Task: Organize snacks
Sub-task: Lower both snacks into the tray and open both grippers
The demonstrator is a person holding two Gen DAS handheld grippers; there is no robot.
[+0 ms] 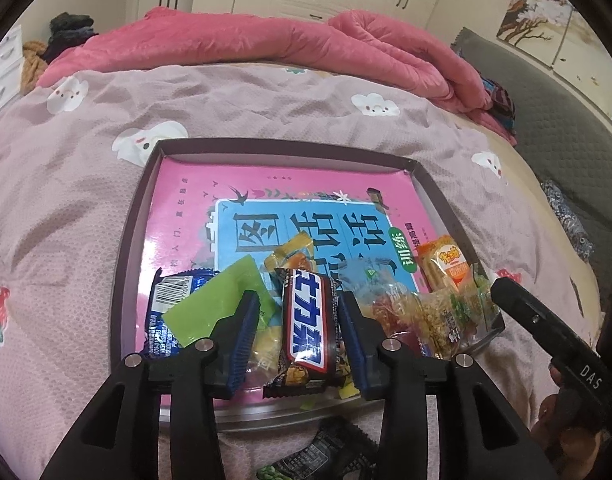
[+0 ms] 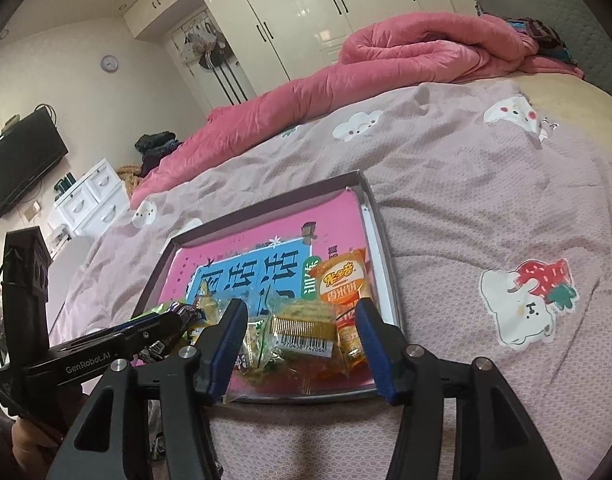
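Snacks sit in a heap at the 6 o'clock end of the tray (image 1: 144,216), which lies on the bed (image 1: 66,200). In the heap are a choc bar (image 1: 306,320), a green pack (image 1: 218,304), a blue pack (image 1: 166,304), an orange pack (image 2: 341,284) and a gold pack (image 2: 302,326). A book (image 1: 226,200) covers the tray floor. One dark pack (image 1: 321,456) lies outside, at 6 o'clock.

The left gripper (image 1: 298,316) is part open around the choc bar, pads not pressing. The right gripper (image 2: 302,332) is part open around the gold pack, holding nothing.

The slick book could let packs slide, and the soft bed could tip the tray if pushed. The grippers are close and might bump
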